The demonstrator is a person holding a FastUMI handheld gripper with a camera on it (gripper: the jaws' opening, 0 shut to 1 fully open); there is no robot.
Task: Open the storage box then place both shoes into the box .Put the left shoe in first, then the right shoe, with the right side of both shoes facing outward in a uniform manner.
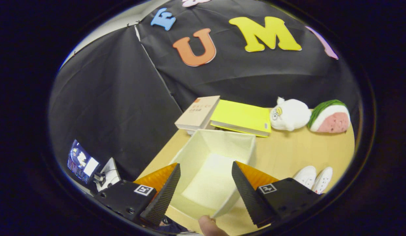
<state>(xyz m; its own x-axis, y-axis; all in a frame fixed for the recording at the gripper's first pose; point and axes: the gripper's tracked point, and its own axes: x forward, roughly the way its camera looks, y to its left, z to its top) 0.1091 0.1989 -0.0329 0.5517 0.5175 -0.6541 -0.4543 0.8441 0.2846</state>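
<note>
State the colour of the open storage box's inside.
Pale cream inside the open fabric storage box, seen in the gripper view beyond the open fingers.

The gripper camera is looking steeply down, close over the open storage box [209,164] on the bench [288,150], its fingers [163,193] parted at lower frame.

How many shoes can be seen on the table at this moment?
2. Both white shoes lie side by side on the wooden table, right of the open storage box: one shoe, the other shoe beside it. The open gripper hovers over the box.
</note>
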